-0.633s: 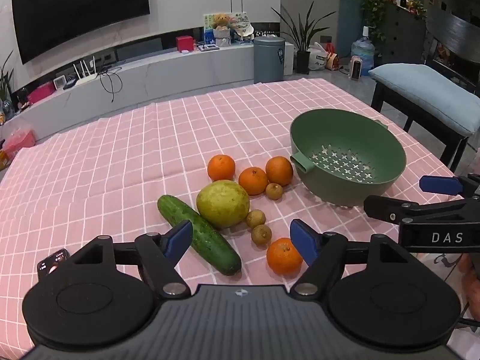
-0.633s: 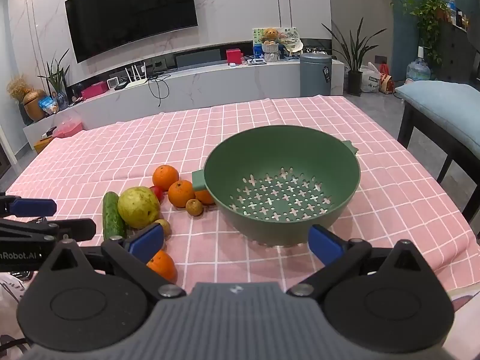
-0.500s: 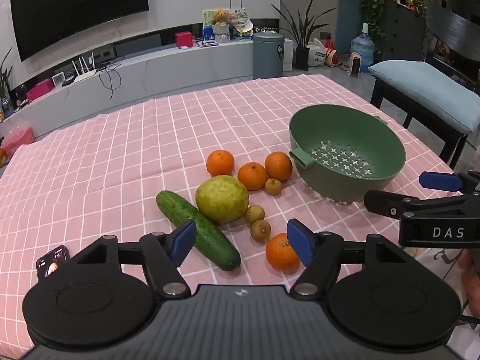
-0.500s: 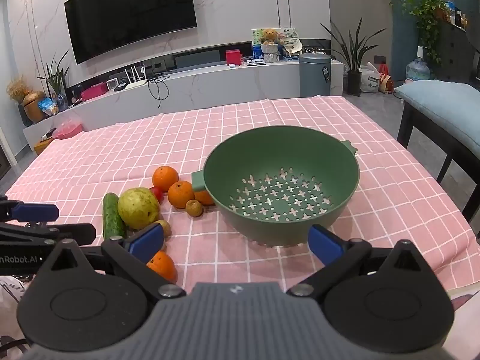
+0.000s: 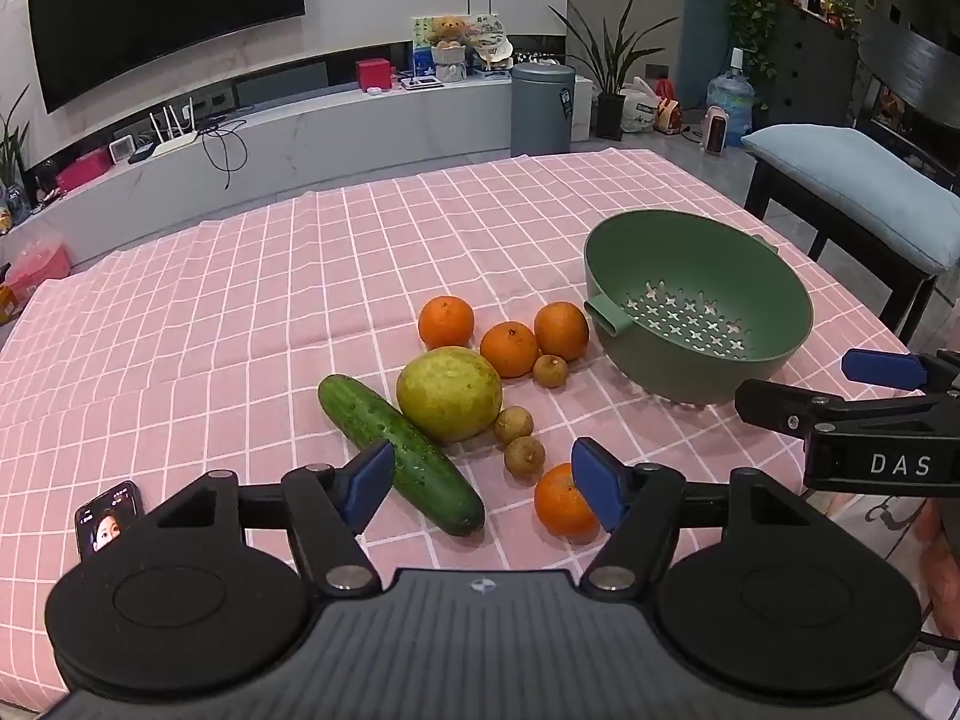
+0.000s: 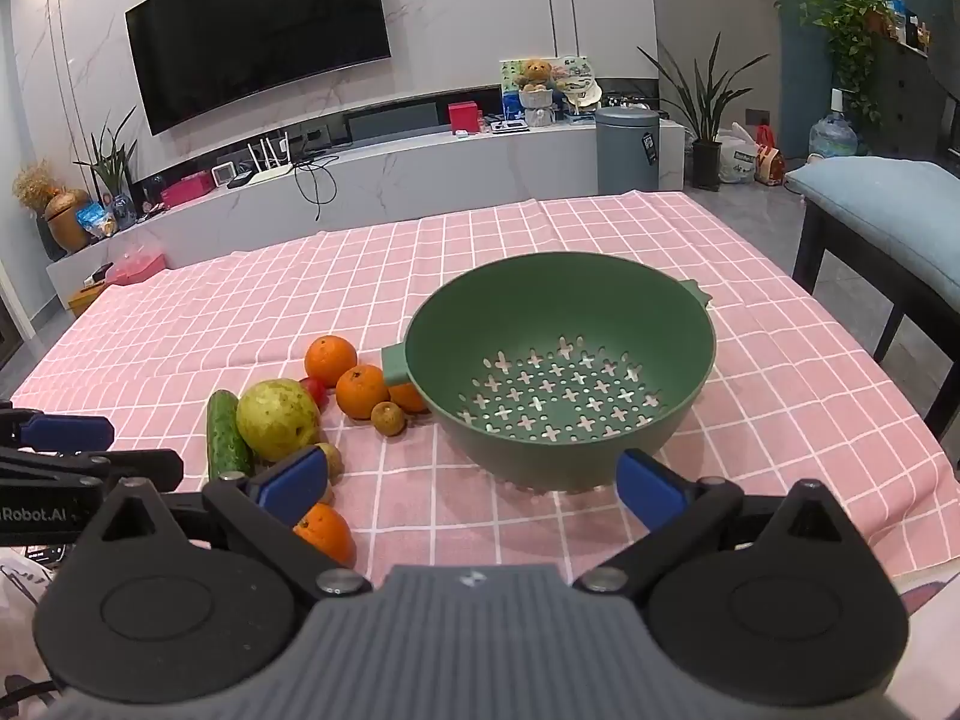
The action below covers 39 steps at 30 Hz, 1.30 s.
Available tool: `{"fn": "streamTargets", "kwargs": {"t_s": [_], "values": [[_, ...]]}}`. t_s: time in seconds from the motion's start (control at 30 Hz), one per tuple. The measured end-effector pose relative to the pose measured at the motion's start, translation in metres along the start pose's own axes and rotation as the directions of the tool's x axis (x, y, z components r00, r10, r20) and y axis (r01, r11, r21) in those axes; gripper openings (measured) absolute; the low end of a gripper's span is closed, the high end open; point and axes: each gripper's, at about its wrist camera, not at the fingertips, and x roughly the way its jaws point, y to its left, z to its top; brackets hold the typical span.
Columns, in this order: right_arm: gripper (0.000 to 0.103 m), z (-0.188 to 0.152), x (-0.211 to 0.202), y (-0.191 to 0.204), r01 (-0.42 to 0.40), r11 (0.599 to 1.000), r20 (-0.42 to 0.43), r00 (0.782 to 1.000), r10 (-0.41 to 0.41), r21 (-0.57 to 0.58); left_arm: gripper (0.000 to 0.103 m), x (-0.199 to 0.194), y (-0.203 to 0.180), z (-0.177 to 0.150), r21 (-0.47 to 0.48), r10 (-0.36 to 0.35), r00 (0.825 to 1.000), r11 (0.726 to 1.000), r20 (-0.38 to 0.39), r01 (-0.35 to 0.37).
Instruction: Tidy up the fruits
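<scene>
Orange fruit nearest the left gripper point(image 5: 480, 489), colander empty ahead of the right.

The nearest orange point(image 5: 564, 501) lies just ahead of the left gripper's right fingertip; the cucumber point(image 5: 401, 451), long axis running away to the left, lies under its left one. The green colander point(image 6: 558, 360) sits straight ahead of the right gripper point(image 6: 468, 483). Both grippers gape wide and empty. A small red fruit point(image 6: 313, 389) hides behind the guava point(image 6: 277, 417).
</scene>
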Motion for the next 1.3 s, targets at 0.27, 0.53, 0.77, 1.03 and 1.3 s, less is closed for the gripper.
{"fn": "streamTargets", "kwargs": {"t_s": [0.27,0.53,0.77,1.03,1.3], "values": [[0.099,-0.0007,-0.0007,0.0,0.001,1.0,0.003,1.0,-0.001,0.0,0.08,-0.0035,-0.0005,-0.0008,-0.003,0.001,1.0,1.0,0.0,-0.001],[0.099,-0.0007,-0.0003,0.0001,0.0,1.0,0.004,1.0,0.0,0.001,0.08,-0.0018,0.0013,-0.0028,-0.007,-0.003,1.0,1.0,-0.009,0.003],[0.099,-0.0008,0.0002,0.0,-0.001,1.0,0.004,1.0,0.001,0.002,0.08,-0.0037,0.0035,-0.0016,-0.011,-0.004,1.0,1.0,-0.012,0.004],[0.099,-0.0014,-0.0021,-0.0005,0.0,1.0,0.005,1.0,0.0,0.003,0.08,-0.0024,0.0036,-0.0006,-0.014,-0.003,1.0,1.0,-0.016,0.003],[0.099,-0.0017,-0.0011,-0.0005,0.0,1.0,0.006,1.0,0.0,0.002,0.08,-0.003,0.0039,-0.0003,-0.015,-0.002,1.0,1.0,-0.017,0.002]]}}
